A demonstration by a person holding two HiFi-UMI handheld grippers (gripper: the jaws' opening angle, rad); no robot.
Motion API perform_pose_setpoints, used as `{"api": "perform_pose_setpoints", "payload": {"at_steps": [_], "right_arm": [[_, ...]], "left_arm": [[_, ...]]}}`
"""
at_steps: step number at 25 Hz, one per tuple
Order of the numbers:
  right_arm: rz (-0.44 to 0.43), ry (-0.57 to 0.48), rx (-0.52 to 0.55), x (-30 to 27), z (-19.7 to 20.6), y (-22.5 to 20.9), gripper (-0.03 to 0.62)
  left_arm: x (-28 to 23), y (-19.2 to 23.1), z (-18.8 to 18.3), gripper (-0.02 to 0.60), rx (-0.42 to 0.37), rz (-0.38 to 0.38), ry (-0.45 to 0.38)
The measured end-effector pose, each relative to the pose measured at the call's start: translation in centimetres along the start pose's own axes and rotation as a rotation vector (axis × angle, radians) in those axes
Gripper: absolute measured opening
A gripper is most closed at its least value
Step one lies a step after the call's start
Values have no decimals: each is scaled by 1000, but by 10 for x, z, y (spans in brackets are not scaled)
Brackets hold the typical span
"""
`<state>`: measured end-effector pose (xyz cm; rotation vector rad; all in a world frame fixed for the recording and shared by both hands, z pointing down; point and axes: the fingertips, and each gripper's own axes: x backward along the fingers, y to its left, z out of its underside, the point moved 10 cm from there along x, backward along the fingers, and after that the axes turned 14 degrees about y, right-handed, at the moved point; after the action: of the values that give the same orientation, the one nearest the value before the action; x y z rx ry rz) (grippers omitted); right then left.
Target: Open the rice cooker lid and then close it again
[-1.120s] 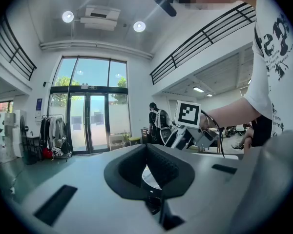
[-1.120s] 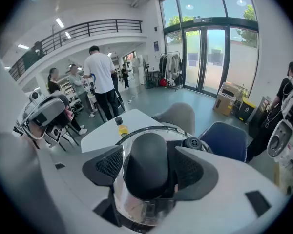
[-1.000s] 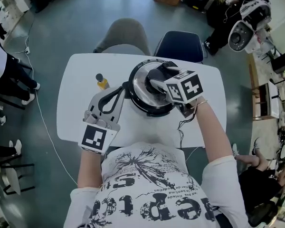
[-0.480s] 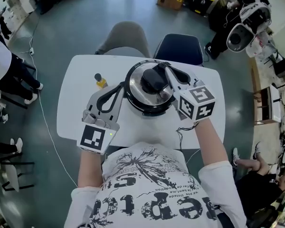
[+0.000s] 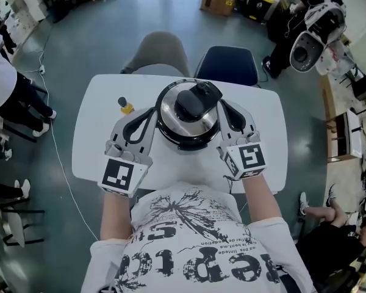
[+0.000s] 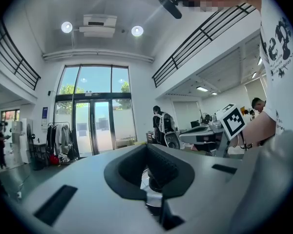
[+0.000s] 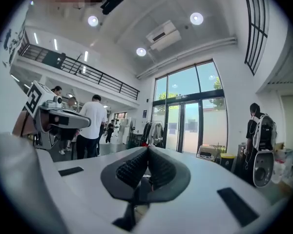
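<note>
A white worktop (image 5: 94, 154) stands on a grey-green floor (image 5: 97, 35), with a grey chair (image 5: 161, 47) and a dark blue chair (image 5: 229, 57) at its far side. Tall glazed doors (image 6: 93, 126) (daylight, trees beyond) rise beneath round ceiling lights (image 6: 67, 27) and a railed balcony (image 6: 205, 33).

Lighting was bright and even: daylight through the glass doors (image 6: 95, 126) plus round ceiling lamps (image 6: 136, 30). Fisheye distortion bent the edges; both gripper views had black vignetted corners.
</note>
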<state>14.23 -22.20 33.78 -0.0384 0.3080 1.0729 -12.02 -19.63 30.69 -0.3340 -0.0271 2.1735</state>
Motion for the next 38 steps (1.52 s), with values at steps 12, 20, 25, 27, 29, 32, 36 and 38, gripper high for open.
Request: {"api": "perform_pose_setpoints", "payload": {"at_steps": [12,20,25,27,29,32,36,38], "right_arm": [[37,28,-20,14,-1,-15,12],[3,40,-48,17,-1,-13,12],[3,35,-29,20,-1,-15,12],[-6,33,-30,21,0,-16,12],[-13,36,-31,21,2,-14,11],[-15,39,-22,20,6,-9,12],[-18,46,-14,19,6,-3,12],[-21,53,-26,20,4,-5,12]], "left_arm": [[-4,-3,-2,14,11,-17,15],[-4,-9,5,14,-7,-5,77],[-7,-13,3,14,-6,-5,78],[-6,-13,4,14,-12,-5,107],[-5,-13,5,14,-1,-8,97],[-1,-11,10,14,6,-10,96],[2,-10,13,14,19,-21,85],[3,-11,11,14,18,-26,104]]}}
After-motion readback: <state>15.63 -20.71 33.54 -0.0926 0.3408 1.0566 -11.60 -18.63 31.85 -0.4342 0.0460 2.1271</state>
